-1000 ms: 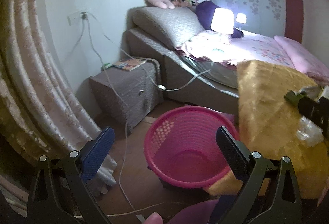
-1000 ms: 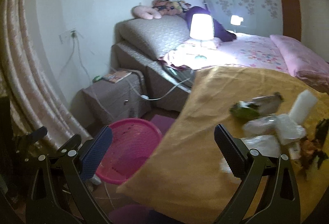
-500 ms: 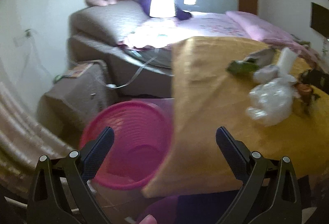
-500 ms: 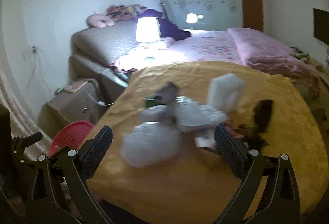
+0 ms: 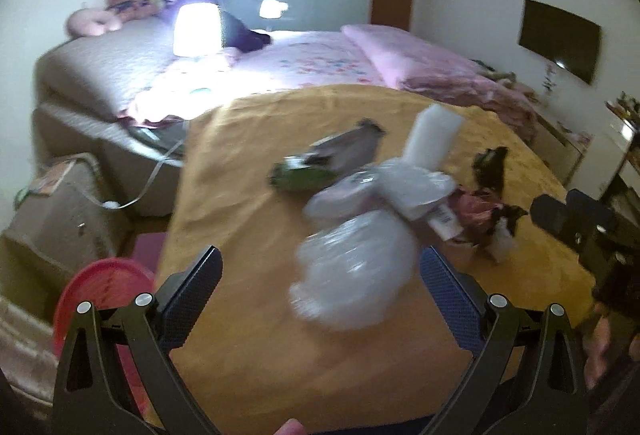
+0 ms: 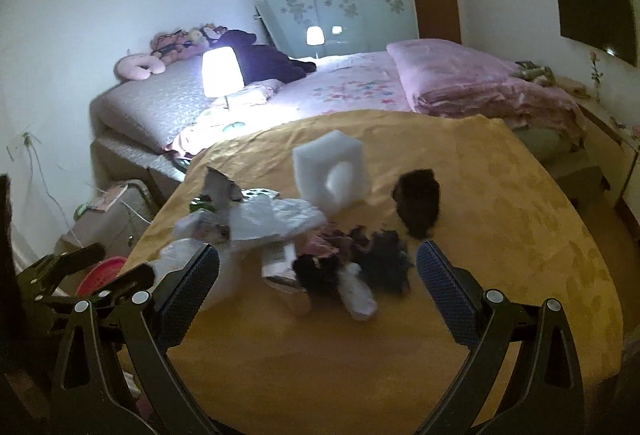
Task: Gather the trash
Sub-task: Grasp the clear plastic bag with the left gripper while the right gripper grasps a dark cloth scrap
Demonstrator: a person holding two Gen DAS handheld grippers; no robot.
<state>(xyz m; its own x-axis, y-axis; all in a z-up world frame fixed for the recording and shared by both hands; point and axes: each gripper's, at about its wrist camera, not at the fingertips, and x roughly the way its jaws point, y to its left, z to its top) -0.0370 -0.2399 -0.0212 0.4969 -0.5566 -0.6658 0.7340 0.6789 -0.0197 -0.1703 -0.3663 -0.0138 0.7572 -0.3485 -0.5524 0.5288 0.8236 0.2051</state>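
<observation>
Trash lies in a heap on a table under a yellow cloth [image 5: 248, 171] [image 6: 500, 195]. The heap holds a clear plastic bag [image 5: 352, 267] [image 6: 178, 259], a white foam block [image 5: 434, 135] [image 6: 330, 171], white wrappers [image 6: 276, 221], a green packet [image 5: 300, 177] and dark scraps [image 6: 416, 203]. My left gripper [image 5: 320, 297] hovers open just short of the clear bag, its fingers on either side. My right gripper [image 6: 318, 289] is open above the dark scraps and a white wrapper [image 6: 358, 295], holding nothing. A pink bin [image 5: 100, 299] [image 6: 98, 273] stands on the floor left of the table.
Behind the table a bed [image 6: 360, 83] carries a lit lamp [image 6: 222, 71] and folded pink bedding [image 6: 472, 79]. A grey nightstand [image 5: 60, 211] with cables stands beside the bin. A television [image 6: 596, 21] hangs on the right wall. The right gripper's body [image 5: 588, 231] shows at the left view's right edge.
Both views swung right, from the pink bin and nightstand to the table. The trash heap now sits centred ahead of each gripper. Both stayed open throughout.
</observation>
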